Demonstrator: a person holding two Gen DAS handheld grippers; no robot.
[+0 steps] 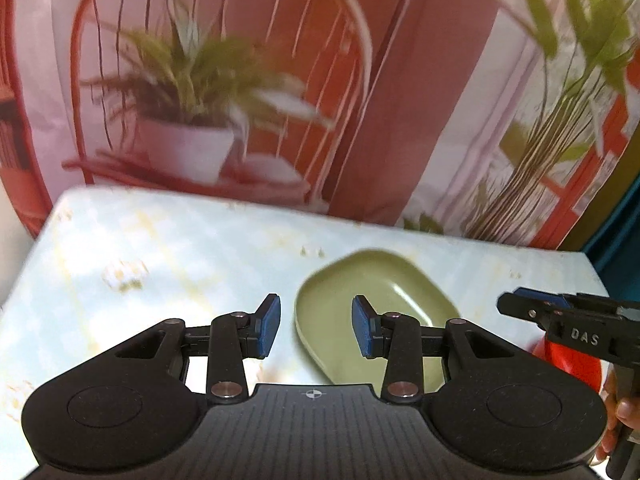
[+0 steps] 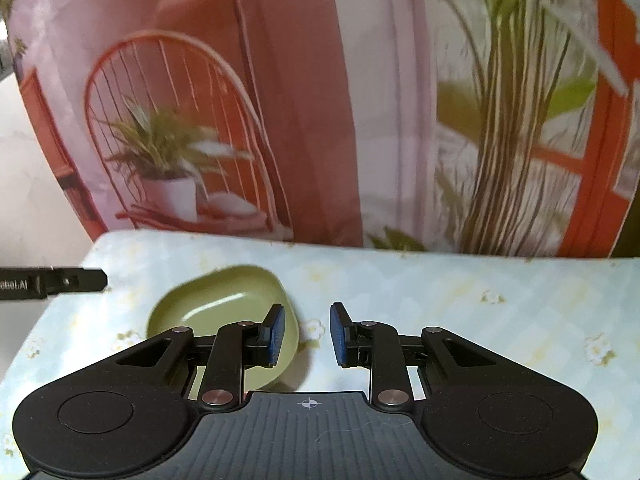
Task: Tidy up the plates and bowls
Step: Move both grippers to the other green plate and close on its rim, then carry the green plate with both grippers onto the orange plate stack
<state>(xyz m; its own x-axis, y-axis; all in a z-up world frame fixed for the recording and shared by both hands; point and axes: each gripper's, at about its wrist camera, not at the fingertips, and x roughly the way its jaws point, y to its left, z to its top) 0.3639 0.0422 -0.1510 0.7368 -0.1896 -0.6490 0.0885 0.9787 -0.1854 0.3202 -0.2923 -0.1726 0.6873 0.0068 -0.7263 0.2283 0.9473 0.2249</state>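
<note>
An olive-green rounded dish (image 1: 372, 304) lies empty on the table, just right of centre in the left wrist view. My left gripper (image 1: 316, 326) hovers over the dish's near left rim, open, with nothing between its blue pads. In the right wrist view the same dish (image 2: 224, 304) sits left of centre. My right gripper (image 2: 308, 334) is open by a narrow gap beside the dish's right edge and holds nothing. A red dish (image 1: 568, 360) shows partly under the right gripper (image 1: 516, 300) at the far right.
The table wears a pale blue cloth (image 2: 480, 288) with small flowers. A printed backdrop (image 2: 280, 120) of a chair and plants stands along the far edge. The left gripper's tip (image 2: 60, 282) pokes in from the left. A hand (image 1: 624, 412) grips the right tool.
</note>
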